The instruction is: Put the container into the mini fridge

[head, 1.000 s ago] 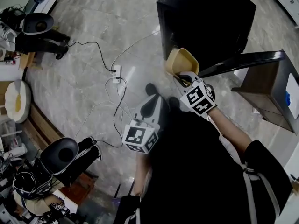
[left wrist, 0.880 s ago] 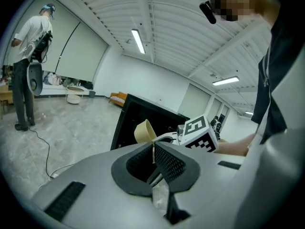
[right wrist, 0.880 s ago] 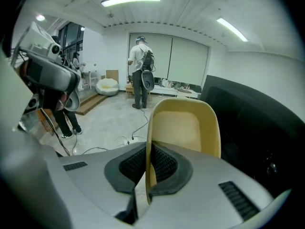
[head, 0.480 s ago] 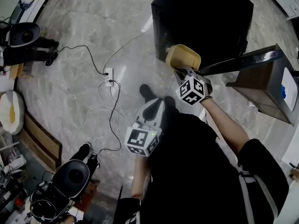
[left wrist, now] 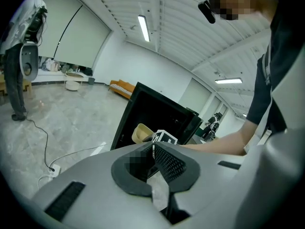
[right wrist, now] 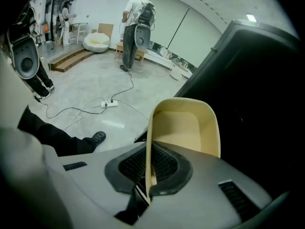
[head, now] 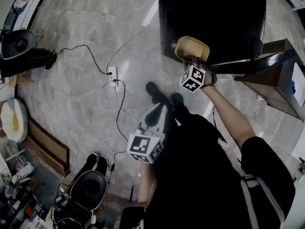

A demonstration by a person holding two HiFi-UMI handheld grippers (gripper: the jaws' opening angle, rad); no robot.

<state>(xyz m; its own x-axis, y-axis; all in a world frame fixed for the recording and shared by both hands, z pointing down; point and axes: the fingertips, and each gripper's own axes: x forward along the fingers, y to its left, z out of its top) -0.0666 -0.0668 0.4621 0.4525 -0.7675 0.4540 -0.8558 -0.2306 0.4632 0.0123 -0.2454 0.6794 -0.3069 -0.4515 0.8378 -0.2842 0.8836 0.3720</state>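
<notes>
A cream plastic container hangs at the front of the black mini fridge, just at the edge of its dark opening. My right gripper is shut on the container's near wall; in the right gripper view the thin wall stands pinched between the pads, with the fridge dark to the right. My left gripper hangs low near my body, shut with nothing in it. From the left gripper view, beyond those shut jaws, the container shows in front of the fridge.
The fridge door stands swung open to the right, beside a wooden cabinet. A power strip with trailing cables lies on the marble floor to the left. Other people stand at the left edge and bottom left.
My right gripper has carried the container forward and up, closer to the fridge opening. The left gripper has stayed near my body.
</notes>
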